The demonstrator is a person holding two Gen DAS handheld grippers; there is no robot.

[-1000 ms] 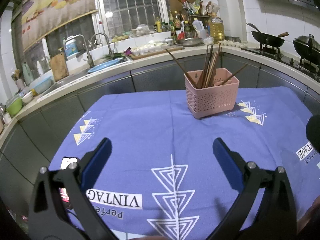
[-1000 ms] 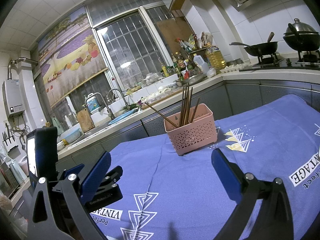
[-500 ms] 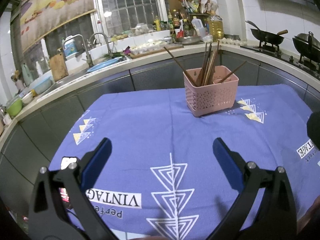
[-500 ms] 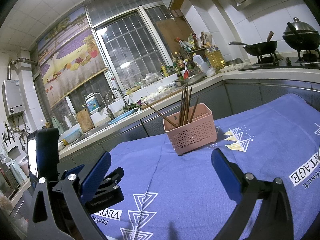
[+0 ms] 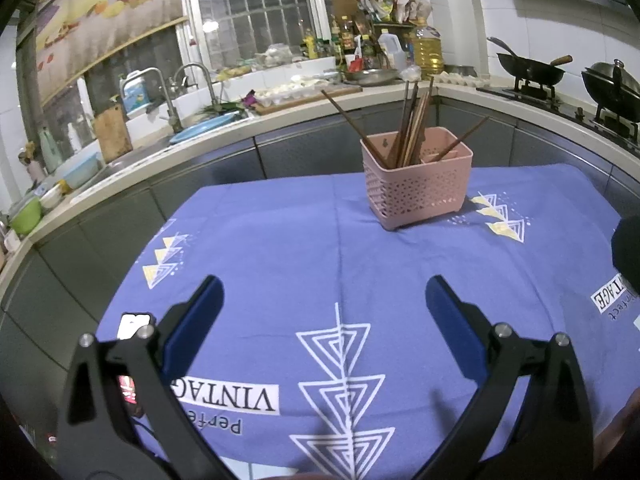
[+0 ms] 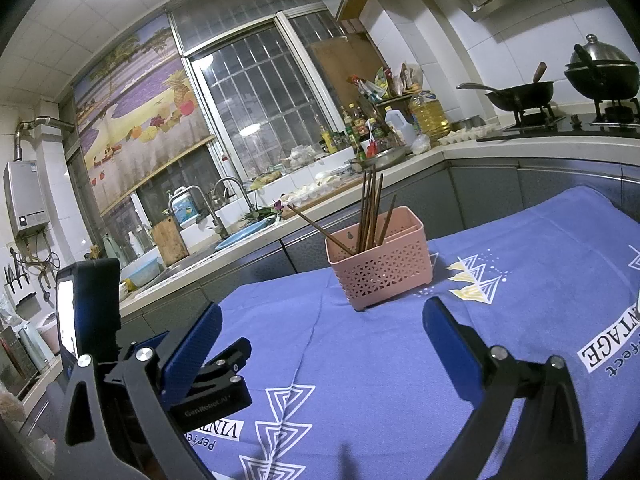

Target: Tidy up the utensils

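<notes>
Chopsticks (image 5: pixel 412 128) all sit in pink basket (image 5: pixel 418 188); no loose utensils visible. Your left gripper (image 5: pixel 322 312) and right gripper (image 6: pixel 322 340): tongs apart, empty. Task prob. done.

Bare tablecloth (image 5: pixel 340 248) lies before both claws; only the basket (image 5: pixel 418 184) with splayed chopsticks (image 5: pixel 412 128) stands ahead.

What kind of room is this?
It looks like a home kitchen: a sink with taps, woks on a gas stove, and a pink basket of chopsticks on a blue tablecloth.
</notes>
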